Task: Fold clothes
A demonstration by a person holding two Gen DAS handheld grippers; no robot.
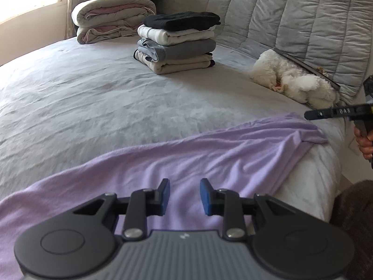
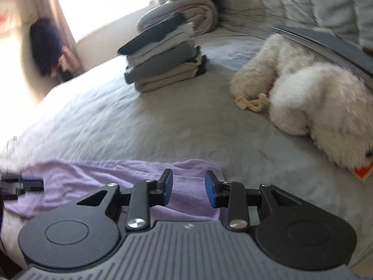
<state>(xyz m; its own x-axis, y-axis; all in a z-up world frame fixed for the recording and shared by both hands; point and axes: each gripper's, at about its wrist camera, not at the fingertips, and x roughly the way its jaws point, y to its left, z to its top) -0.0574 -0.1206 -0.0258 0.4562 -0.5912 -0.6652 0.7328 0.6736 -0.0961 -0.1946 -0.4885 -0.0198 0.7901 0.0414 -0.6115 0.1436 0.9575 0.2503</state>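
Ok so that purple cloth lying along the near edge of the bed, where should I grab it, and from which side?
Probably at its two ends. The lavender cloth lies flat in a long strip, so pinch the end corner by the right gripper from above, and the other end with the left gripper. Both grippers are open with nothing between their pads, and the flat middle offers no raised fold to pinch.

window [image 2: 102, 7] glare, rt view blurred, edges warped
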